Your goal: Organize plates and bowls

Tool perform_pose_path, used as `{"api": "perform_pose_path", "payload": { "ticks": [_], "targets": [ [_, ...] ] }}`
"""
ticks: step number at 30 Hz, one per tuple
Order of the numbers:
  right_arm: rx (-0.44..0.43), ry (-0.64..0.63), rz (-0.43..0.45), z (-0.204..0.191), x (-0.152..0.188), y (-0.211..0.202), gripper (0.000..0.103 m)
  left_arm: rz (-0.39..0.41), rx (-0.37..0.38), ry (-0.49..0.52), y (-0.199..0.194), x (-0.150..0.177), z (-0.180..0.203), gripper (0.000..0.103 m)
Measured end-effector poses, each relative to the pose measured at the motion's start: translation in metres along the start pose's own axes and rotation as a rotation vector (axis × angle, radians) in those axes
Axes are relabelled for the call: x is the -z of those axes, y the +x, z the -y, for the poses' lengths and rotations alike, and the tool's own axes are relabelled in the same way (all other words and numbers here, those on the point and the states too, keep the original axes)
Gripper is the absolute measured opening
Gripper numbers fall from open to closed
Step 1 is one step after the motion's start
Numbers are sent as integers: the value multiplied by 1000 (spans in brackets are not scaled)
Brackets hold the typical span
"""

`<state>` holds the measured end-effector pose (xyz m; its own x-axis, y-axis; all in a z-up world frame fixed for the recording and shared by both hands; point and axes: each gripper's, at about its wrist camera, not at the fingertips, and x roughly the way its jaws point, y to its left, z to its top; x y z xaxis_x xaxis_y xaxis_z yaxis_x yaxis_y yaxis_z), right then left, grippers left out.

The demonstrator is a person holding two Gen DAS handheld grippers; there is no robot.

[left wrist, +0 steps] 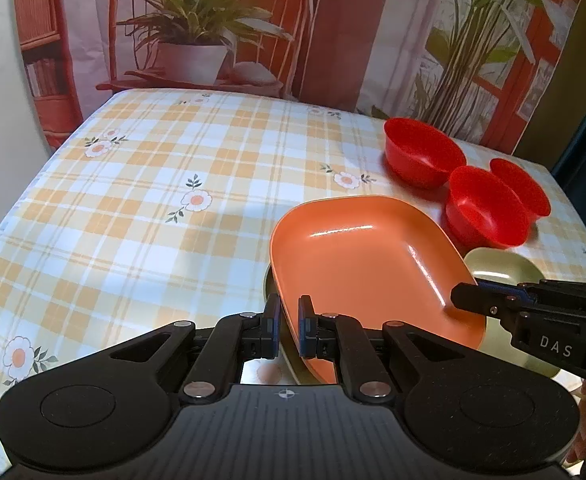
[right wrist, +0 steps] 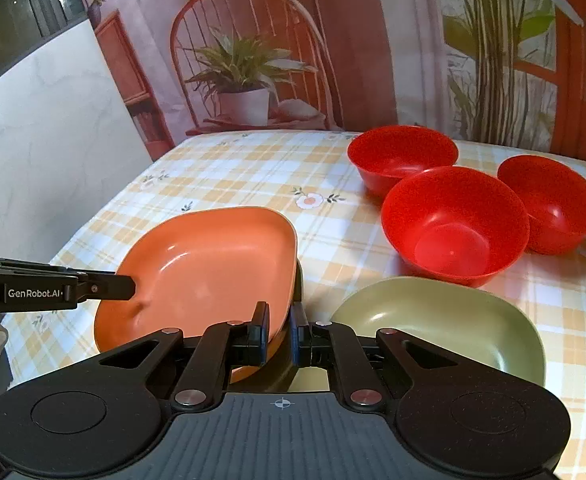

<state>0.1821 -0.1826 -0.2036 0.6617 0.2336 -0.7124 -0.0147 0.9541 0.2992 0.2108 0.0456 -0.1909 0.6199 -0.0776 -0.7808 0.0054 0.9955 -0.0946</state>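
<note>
An orange plate is held by both grippers above a dark olive plate that peeks out beneath it. My left gripper is shut on the orange plate's near rim. My right gripper is shut on its opposite rim. The right gripper shows at the right edge of the left wrist view; the left gripper shows at the left of the right wrist view. A light green plate lies beside it on the table. Three red bowls stand behind.
The table has a yellow checked cloth with flowers. A printed backdrop with a chair and plants hangs behind the far edge. A white wall is at the left.
</note>
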Motion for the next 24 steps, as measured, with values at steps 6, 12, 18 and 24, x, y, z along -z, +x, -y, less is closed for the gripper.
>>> {"api": "perform_pose_path", "payload": {
  "ticks": [6,12,18,24],
  "targets": [
    [23,-42,-4,-5,1,3,10,-2,-5,16,1,4,0,10],
    [44,-89,-18,-9,2,6,10,-23,-10,17,7,8,-1,10],
    [59,-127,-20,-13,5,9,10,-26,-18,21,9,8,0,10],
    [88,-184,-8,-18,8,10,10,-33,-18,22,12,9,0,10]
  ]
}}
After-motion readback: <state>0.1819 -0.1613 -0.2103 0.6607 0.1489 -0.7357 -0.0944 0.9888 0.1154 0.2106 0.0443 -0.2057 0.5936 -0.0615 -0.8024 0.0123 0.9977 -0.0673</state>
